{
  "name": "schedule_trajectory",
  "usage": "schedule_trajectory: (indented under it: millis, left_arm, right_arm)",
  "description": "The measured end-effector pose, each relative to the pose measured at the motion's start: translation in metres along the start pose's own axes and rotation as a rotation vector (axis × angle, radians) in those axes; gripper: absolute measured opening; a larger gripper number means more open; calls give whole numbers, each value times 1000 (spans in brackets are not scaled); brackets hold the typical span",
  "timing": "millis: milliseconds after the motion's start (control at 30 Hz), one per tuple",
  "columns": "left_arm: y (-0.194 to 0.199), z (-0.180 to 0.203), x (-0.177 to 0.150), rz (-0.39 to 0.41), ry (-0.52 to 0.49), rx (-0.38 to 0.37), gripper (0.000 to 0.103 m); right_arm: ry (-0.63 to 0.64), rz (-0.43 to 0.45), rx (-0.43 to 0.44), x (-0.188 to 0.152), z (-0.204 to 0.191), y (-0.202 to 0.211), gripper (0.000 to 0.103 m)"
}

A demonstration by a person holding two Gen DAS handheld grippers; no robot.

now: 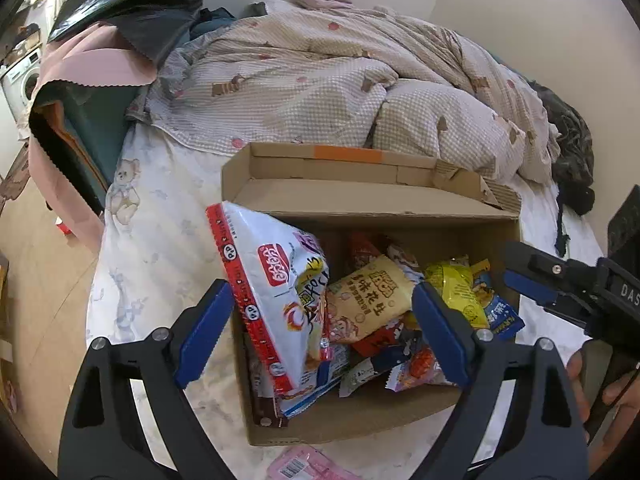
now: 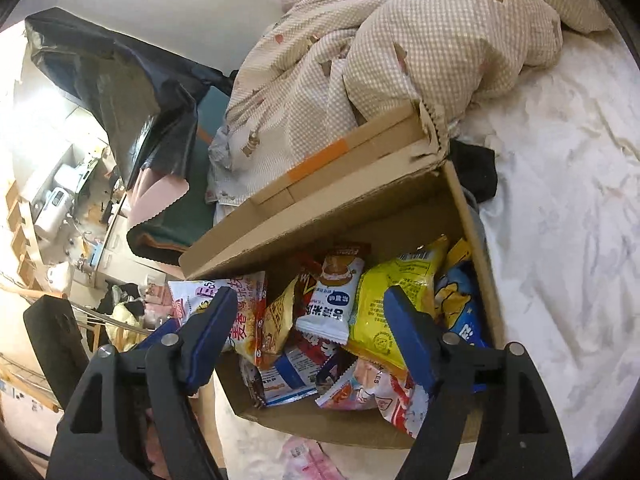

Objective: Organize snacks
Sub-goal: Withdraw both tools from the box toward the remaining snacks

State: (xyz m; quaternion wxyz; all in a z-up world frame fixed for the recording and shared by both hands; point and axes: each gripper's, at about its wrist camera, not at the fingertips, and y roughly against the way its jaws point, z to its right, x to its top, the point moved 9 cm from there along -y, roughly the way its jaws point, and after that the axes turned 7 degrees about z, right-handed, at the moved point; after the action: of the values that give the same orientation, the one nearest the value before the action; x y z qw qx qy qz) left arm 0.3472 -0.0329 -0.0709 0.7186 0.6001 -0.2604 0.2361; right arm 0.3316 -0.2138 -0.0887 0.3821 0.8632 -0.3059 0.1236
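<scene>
while both tools (image 1: 322,330) (image 2: 310,340) gape empty, white snack bag (image 1: 276,288) leans in box (image 1: 360,420) — long axis upright.

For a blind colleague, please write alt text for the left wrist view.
An open left gripper hovers over a cardboard box of snack packets on a bed, with a large white and red bag leaning at the box's left side. A rumpled checked duvet lies behind.

Brown cardboard box (image 1: 372,200) with an orange tape strip (image 1: 348,154); inside, a white chip bag (image 1: 276,292) edged in red, a tan peanut packet (image 1: 370,298), a yellow packet (image 2: 394,300). Beige gingham duvet (image 1: 320,76) with brown bears; black tool (image 1: 324,340) with blue pads (image 1: 440,332)
</scene>
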Motion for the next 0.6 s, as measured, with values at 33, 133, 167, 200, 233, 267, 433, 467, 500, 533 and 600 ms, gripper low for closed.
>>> schedule_trajectory:
  millis: [33,133,167,200,233,267,433,467,500,533,600]
  left_arm:
    - [1,-2,0,5,5,2,89]
    - [4,-2,-5,10,-14,12,89]
    - [6,-1,-6,16,-24,14,89]
    - [8,0,-8,21,-37,18,89]
    - [10,2,-9,26,-49,21,89]
    - [12,3,-9,30,-60,24,89]
    - [21,10,-12,42,-82,9,89]
    - [24,11,-13,43,-83,8,89]
    - [27,11,-14,44,-84,12,89]
    - [30,10,-15,47,-82,13,89]
    - [36,8,-18,47,-72,16,89]
  right_arm:
    - [4,4,-6,0,1,2,78]
    - [19,-5,-12,-3,2,6,78]
    - [24,-9,-13,-4,3,7,78]
    - [27,-12,-15,-5,3,8,78]
    - [30,-14,-15,-6,2,10,78]
    - [33,-14,-16,-7,-1,8,78]
    - [42,-8,-1,-9,-10,14,78]
    - [42,-6,1,-10,-11,17,78]
    - [45,-4,3,-11,-13,20,78]
    - [53,-2,2,-13,-14,22,78]
    - [71,0,-7,-16,-17,26,78]
